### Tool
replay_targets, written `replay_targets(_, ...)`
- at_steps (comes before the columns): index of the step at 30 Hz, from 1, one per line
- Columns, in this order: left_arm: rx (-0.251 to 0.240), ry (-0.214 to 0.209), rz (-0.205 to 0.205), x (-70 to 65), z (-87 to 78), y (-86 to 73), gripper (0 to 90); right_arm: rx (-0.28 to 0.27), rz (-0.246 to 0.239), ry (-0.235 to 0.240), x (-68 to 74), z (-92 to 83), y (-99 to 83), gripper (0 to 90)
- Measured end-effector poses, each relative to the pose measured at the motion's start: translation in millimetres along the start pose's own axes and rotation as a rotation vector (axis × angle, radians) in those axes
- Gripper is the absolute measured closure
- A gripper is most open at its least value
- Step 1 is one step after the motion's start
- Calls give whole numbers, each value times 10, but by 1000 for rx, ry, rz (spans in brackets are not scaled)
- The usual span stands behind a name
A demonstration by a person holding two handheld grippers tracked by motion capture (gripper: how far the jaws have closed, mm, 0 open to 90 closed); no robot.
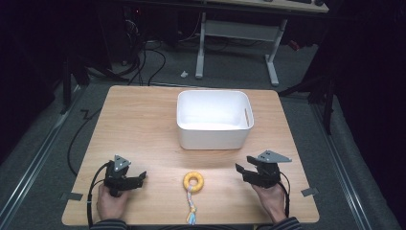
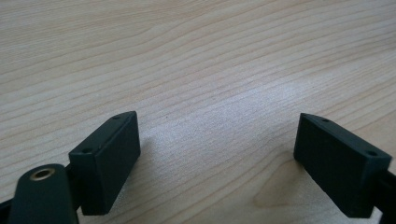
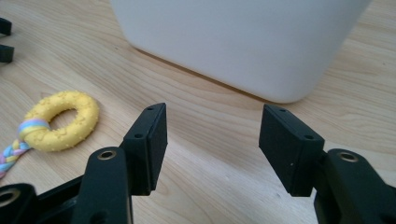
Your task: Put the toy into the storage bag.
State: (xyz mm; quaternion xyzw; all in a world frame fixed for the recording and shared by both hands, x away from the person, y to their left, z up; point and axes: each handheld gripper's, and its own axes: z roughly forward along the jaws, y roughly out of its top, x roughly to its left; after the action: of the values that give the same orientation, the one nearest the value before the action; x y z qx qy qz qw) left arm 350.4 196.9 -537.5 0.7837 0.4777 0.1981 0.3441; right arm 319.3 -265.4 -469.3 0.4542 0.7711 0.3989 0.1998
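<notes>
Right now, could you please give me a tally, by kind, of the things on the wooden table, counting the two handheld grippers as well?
White bin: 1
Yellow ring toy with braided rope tail: 1
Handheld grippers: 2, the left gripper and the right gripper, both with open jaws and nothing between them
Total: 4

Left gripper: both black jaws apart w/ a wide gap, nothing btwn them. Light wood-grain bench beneath and ahead, jaws low over it, soft shadows under each. Brass-ringed screw hole at bottom left.
</notes>
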Motion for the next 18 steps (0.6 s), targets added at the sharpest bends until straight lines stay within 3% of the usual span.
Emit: replay_targets(18, 0, 0, 0, -1, 0, 0, 149, -5, -60, 98, 263, 203, 187, 441)
